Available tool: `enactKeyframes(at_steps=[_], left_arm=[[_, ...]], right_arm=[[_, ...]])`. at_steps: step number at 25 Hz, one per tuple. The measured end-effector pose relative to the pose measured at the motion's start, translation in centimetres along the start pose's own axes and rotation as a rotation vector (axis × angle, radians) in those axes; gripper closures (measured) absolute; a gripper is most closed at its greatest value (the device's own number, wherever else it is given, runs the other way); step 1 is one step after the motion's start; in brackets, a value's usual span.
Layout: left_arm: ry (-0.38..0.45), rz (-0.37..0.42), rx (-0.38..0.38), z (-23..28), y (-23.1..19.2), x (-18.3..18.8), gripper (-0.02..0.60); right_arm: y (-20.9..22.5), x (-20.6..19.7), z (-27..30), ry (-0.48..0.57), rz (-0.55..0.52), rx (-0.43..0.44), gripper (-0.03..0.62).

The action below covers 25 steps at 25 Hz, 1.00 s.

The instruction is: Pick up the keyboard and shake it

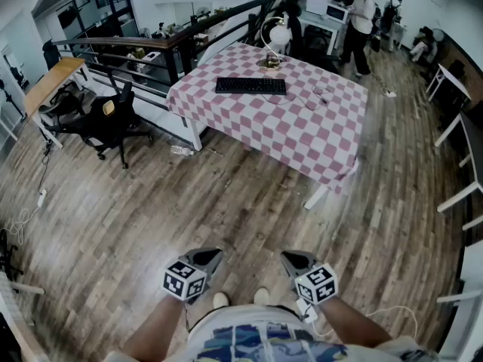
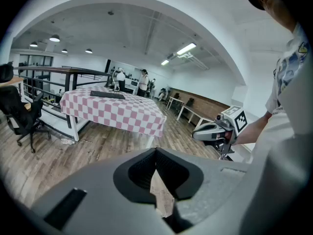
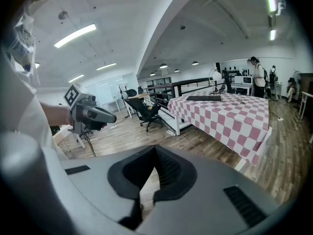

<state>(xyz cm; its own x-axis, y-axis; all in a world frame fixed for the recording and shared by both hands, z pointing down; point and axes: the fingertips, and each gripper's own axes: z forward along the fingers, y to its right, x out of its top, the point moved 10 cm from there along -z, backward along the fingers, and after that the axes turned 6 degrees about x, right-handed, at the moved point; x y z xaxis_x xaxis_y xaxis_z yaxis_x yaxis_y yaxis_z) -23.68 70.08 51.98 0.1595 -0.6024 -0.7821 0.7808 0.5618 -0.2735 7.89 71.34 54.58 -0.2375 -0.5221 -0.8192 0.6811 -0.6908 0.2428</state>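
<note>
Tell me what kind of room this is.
Looks like an open-plan office or lab, probably on an upper level: a wheeled desk chair, a keyboard on a checked-cloth table, and a black railing behind it.

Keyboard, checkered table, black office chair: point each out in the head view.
keyboard [image 1: 250,86]: head view, middle of its key field.
checkered table [image 1: 302,138]: head view, bare cloth on the table's near side.
black office chair [image 1: 112,121]: head view, its dark middle.
</note>
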Motion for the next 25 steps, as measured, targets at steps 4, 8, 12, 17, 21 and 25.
enactKeyframes(at_steps=[4,8,12,17,21,25], left_arm=[[0.012,0.069,0.032,3.3,1.9,2.3,0.578],[0.035,0.07,0.037,5.8,3.3,3.9,0.578],[0.03,0.033,0.048,7.4,2.9,4.6,0.578],[0.033,0.054,0.073,10.7,0.6,6.7,0.577],[0.062,0.042,0.043,13.7,-3.7,9.5,0.575],[0.069,0.036,0.004,16.6,-9.1,14.1,0.543]], right_arm=[[4.1,0.5,-1.4,0.031,-0.017,0.005,0.599],[7.5,0.4,-2.0,0.036,-0.051,0.021,0.599],[9.8,0.1,-1.4,0.047,-0.021,0.01,0.599],[13.1,1.8,0.5,0.055,0.023,-0.025,0.595],[16.1,3.7,3.6,0.04,0.031,-0.056,0.502],[18.9,7.9,6.6,0.032,0.062,-0.108,0.502]])
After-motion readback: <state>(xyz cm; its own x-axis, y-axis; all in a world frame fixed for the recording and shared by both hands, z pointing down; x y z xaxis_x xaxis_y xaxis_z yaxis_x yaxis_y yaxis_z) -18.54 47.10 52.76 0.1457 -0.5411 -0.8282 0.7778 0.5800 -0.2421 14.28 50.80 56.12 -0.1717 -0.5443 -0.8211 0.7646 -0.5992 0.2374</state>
